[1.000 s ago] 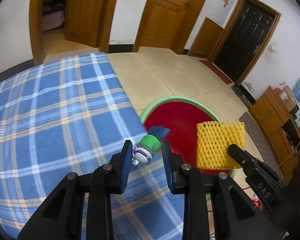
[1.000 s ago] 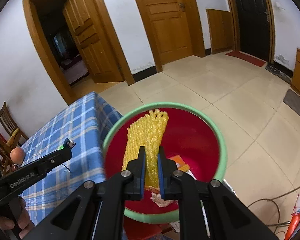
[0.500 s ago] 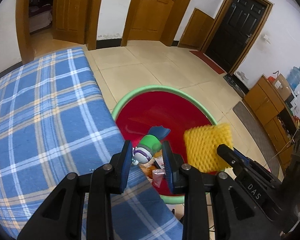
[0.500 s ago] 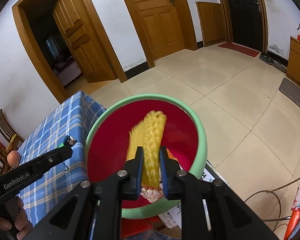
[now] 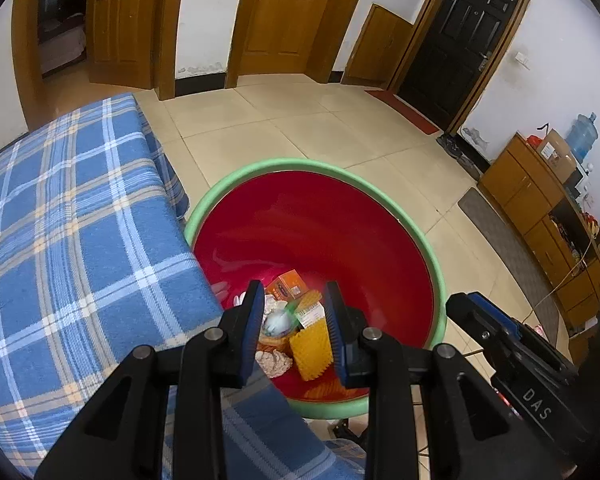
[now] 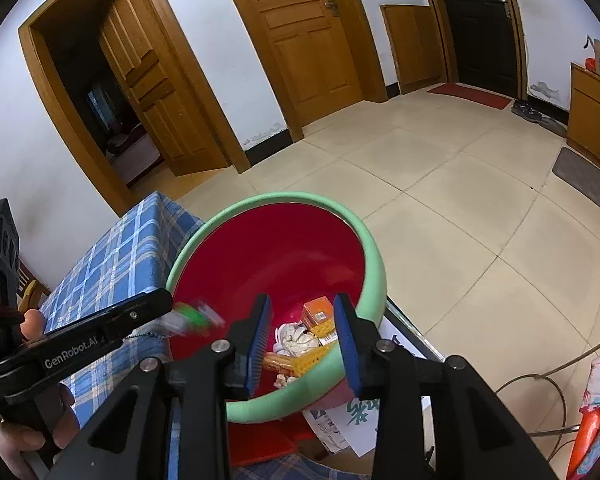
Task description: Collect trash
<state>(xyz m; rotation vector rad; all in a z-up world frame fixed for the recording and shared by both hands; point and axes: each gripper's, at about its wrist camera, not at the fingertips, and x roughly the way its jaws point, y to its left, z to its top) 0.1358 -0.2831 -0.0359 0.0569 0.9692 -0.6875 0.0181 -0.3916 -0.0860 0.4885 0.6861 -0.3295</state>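
The left claw [image 5: 293,300] hangs over the bin [image 5: 300,164], its jaws a narrow gap apart. A small green-and-white thing [image 5: 278,320] shows between them, smeared with blur while the fingers read sharp. It looks as if it is slipping free, but whether the pads still press on it cannot be told. To the left of this claw lies the surface [image 5: 80,220] under a woven blue plaid cloth, its edge touching the bin's rim.

The right claw [image 6: 302,308] has just been opening. Its jaws are moderately parted with nothing between them, and the yellow foam net [image 5: 310,346] lies in the bin just below and ahead of it.

The step in hand seems to be the drop: one piece is released and the other is perhaps going. Next, both claws probably need to swing left to the surface for more trash.

The bin is smooth glossy red plastic, round, with a soft green rim. The net is springy honeycomb foam. Around it sit an orange carton [image 5: 288,282] and crumpled tissue [image 5: 274,360].
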